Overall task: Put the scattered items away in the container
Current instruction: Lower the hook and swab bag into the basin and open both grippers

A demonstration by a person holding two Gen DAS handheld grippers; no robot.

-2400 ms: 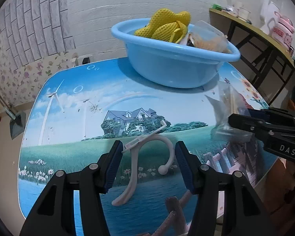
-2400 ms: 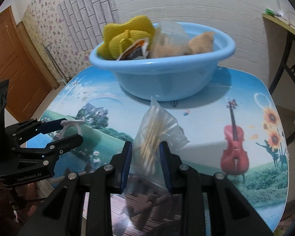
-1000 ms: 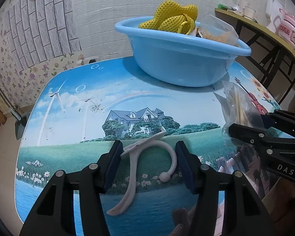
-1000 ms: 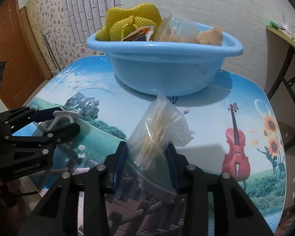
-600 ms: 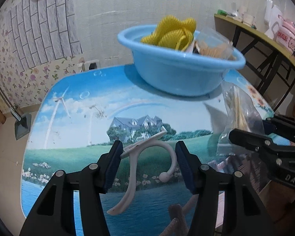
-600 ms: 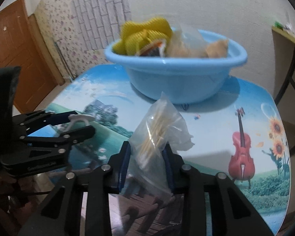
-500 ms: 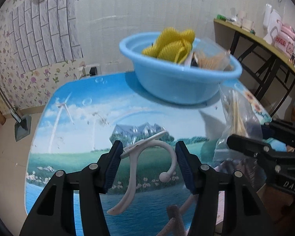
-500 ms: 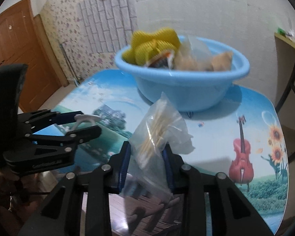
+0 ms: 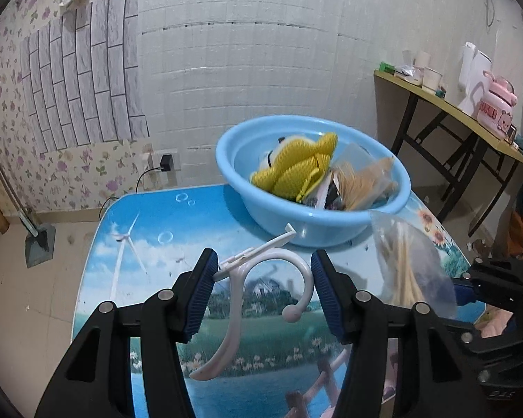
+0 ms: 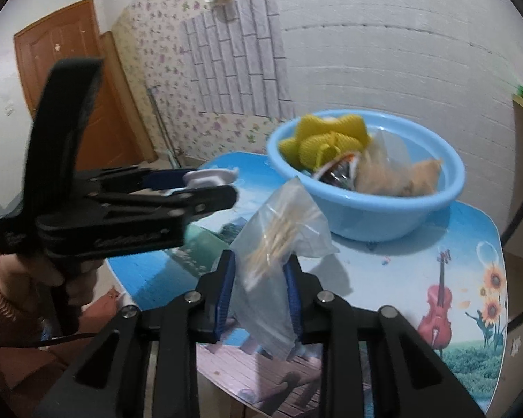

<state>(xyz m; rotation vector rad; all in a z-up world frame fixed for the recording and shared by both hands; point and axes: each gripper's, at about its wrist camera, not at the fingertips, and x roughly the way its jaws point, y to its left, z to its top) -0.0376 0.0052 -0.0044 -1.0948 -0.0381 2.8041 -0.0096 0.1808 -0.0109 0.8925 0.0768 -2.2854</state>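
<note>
My left gripper [image 9: 261, 271] is shut on a white plastic hook [image 9: 234, 299], held in the air above the picture-printed table [image 9: 150, 230]. My right gripper [image 10: 259, 271] has its jaws closing on a clear bag of thin wooden sticks [image 10: 282, 230], which is pinched between the pads and lifted off the table. The blue basin [image 9: 313, 224] stands at the table's far side, beyond both grippers. It holds a yellow mesh item [image 9: 296, 170] and several bagged things. In the right wrist view the left gripper [image 10: 209, 184] sits to the left of the basin [image 10: 383, 223].
A side table [image 9: 446, 104] with a pink kettle [image 9: 495, 108] stands at the right wall. A dustpan [image 9: 40, 244] rests on the floor at left. A brown door [image 10: 62, 80] is far left. A person's hand [image 10: 35, 271] holds the left gripper.
Both grippers have risen off the table with their loads, so the basin's inside now shows from above. The right jaws have pinched tighter on the bag.
</note>
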